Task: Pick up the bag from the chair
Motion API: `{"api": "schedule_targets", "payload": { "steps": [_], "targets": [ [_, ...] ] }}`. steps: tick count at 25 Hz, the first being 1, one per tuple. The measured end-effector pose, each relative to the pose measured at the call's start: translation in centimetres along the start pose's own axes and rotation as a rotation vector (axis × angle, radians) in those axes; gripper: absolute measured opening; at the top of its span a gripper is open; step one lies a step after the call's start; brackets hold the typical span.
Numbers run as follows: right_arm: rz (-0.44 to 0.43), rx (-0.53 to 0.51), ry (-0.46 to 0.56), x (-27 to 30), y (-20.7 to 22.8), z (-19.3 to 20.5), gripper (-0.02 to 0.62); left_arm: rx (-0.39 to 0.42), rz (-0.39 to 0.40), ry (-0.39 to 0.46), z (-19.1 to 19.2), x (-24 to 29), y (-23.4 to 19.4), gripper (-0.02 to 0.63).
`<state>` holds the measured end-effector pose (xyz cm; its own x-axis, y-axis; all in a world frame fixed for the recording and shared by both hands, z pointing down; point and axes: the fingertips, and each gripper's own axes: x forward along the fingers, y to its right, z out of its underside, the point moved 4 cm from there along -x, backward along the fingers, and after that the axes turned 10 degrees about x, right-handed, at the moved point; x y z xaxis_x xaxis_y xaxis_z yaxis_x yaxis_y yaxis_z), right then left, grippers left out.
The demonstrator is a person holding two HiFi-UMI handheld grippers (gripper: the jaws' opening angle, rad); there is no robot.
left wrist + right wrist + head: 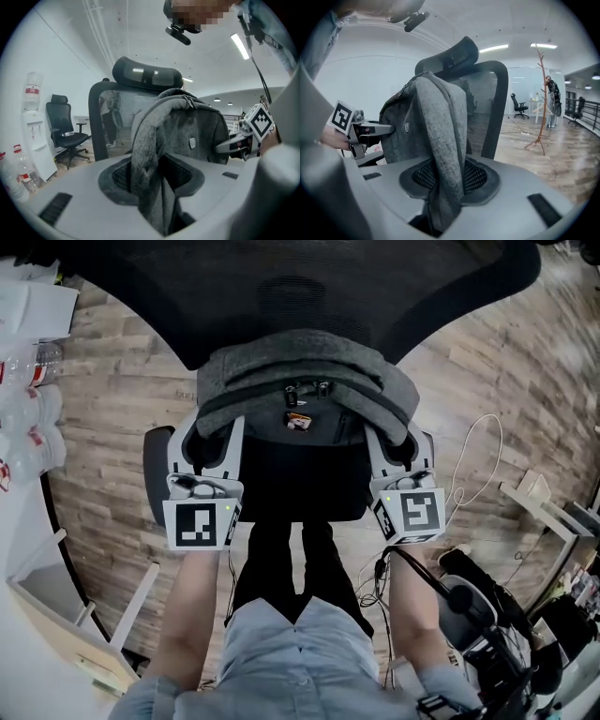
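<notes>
2 bag (305, 367) straps (145, 178) pinched in jaws: L gripper (214, 435), R gripper (394, 439).

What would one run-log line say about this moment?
left gripper: shut on left strap | right gripper: shut on right strap | bag: grey, in front of chair backrest

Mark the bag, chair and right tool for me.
bag (309, 360): head view, grey top panel.
chair (300, 277): head view, mesh backrest.
right tool (399, 450): head view, midway between its tips.
</notes>
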<state>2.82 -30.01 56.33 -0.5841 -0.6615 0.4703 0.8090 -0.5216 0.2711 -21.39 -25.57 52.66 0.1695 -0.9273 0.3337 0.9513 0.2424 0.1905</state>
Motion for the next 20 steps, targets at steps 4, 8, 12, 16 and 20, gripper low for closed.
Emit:
{"api": "schedule_targets", "payload": {
  "steps": [4, 8, 12, 16, 20],
  "targets": [
    [-0.013, -0.025, 0.049, -1.7, -0.7, -1.8, 0.109, 0.033, -0.023, 0.033, -2.4, -1.5, 0.1, 0.156],
    [-0.002, -0.037, 0.098, -4.7, -1.7, -4.8, 0.109, 0.047, -0.045, 0.067, -6.2, -3.8, 0.4, 0.156],
    [0.002, -0.042, 0.141, -8.2, -3.1, -8.1, 0.109, 0.072, -0.075, 0.105, -10.7, -6.7, 0.5, 0.155],
    [-0.002, -0.063, 0.189, -12.3, -4.3, -11.3, 0.109, 0.091, -0.115, 0.149, -15.1, -9.8, 1.3, 0.156],
    [-0.002, -0.072, 0.239, -16.1, -5.5, -14.6, 0.112, 0.105, -0.138, 0.190, -19.2, -12.6, 1.7, 0.160]
  ]
}}
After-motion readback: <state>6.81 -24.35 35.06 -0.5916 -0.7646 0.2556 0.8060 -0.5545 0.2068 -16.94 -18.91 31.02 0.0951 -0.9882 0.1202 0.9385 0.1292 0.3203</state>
